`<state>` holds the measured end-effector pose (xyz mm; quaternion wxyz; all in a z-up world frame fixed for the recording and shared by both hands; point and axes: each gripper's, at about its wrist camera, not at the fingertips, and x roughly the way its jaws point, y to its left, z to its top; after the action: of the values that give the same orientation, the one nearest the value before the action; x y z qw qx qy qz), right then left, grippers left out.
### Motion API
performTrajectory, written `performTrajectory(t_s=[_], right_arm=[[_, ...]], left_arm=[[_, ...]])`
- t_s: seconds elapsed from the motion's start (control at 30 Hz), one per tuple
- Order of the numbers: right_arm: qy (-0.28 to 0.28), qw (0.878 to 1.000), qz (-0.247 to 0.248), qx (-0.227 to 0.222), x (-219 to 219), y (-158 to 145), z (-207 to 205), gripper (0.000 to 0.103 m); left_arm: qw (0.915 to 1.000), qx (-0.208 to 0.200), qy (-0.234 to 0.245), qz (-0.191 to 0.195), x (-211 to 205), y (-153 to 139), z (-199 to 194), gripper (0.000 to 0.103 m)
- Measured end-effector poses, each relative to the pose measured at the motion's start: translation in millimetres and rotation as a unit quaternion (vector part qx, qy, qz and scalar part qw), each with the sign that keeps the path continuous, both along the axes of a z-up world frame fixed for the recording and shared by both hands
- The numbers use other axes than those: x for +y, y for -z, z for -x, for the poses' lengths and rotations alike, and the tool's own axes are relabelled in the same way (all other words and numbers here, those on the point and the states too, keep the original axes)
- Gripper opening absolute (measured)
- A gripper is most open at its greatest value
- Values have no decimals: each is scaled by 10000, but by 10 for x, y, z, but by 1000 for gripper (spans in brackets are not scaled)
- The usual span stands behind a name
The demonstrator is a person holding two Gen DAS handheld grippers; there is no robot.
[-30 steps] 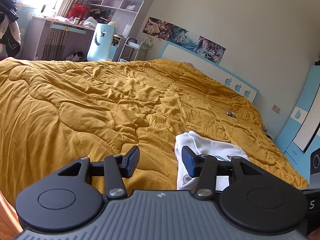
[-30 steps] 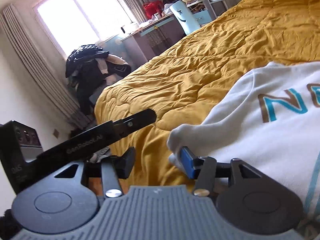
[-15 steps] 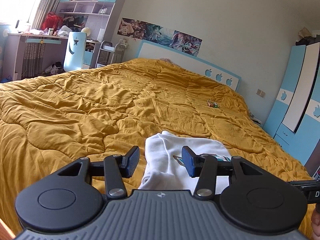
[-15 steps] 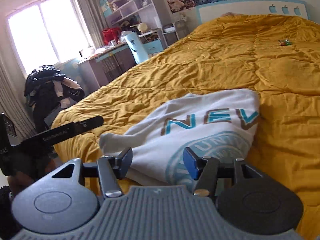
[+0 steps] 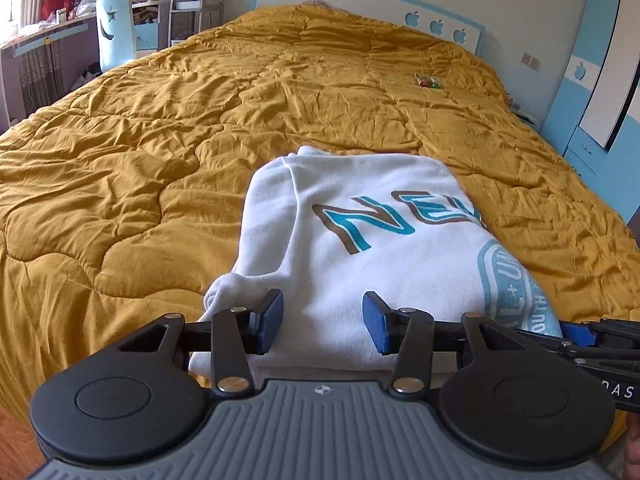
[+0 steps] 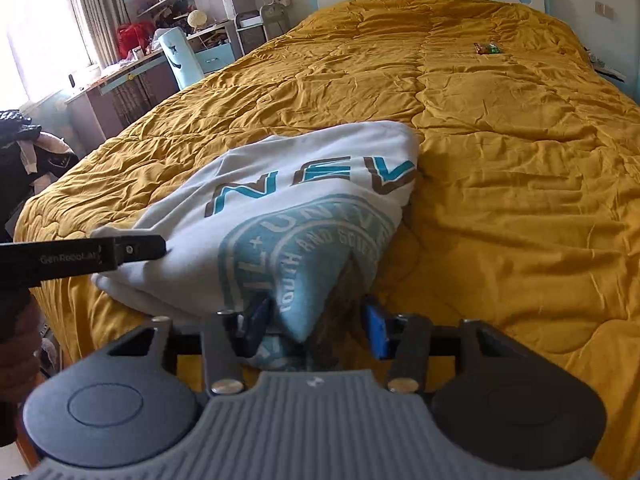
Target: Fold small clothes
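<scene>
A white sweatshirt (image 5: 360, 240) with teal "NEV" lettering and a round teal emblem lies partly folded near the foot edge of the bed; it also shows in the right wrist view (image 6: 280, 208). My left gripper (image 5: 323, 322) is open, its jaws apart over the shirt's near left edge, next to a bunched sleeve (image 5: 224, 288). My right gripper (image 6: 316, 328) is open, with the shirt's near right corner lying between the jaws. The left gripper's finger (image 6: 132, 250) shows in the right wrist view, at the shirt's left edge.
A mustard quilted bedspread (image 5: 160, 120) covers the bed. A small colourful packet (image 5: 428, 81) lies near the headboard (image 5: 360, 4). A blue chair (image 5: 116, 28) and a cluttered desk stand at the left. Blue wardrobes (image 5: 600, 92) stand at the right.
Both grippers have swung toward the sweatshirt and closed in on its near edge. The right gripper now has the shirt's corner between its open jaws.
</scene>
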<state>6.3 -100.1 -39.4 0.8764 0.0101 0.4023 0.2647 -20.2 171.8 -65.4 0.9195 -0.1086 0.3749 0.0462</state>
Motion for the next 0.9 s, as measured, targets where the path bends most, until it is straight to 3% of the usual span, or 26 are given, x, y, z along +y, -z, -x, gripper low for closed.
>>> performTrajectory(t_s=[0.23,0.47,0.57,0.63,0.7,0.8,0.9], right_arm=[[-201,9975,440,-510,56,18,183,17],[-242,9983,523,35,-117,27,176,15],[-224,9988,437,-8,-213,16,206,16],[-334,9980,496,-194,-203,-4,254,19],[-491,9950,734,-470,-124,-8,323,29],[-718,9890,895,-939,16,27,413,29],[-436,9829,1074,-1428,151,116,431,29]], left_arm=[[9996,103,105,-241,-70,15,17,55],[9991,185,192,-338,-73,23,-7,55],[9994,183,216,-185,-2,36,11,54],[9996,180,207,-63,43,57,15,54],[9997,177,187,40,69,75,14,54],[9997,145,190,7,55,79,24,54],[9997,101,205,-99,21,88,37,54]])
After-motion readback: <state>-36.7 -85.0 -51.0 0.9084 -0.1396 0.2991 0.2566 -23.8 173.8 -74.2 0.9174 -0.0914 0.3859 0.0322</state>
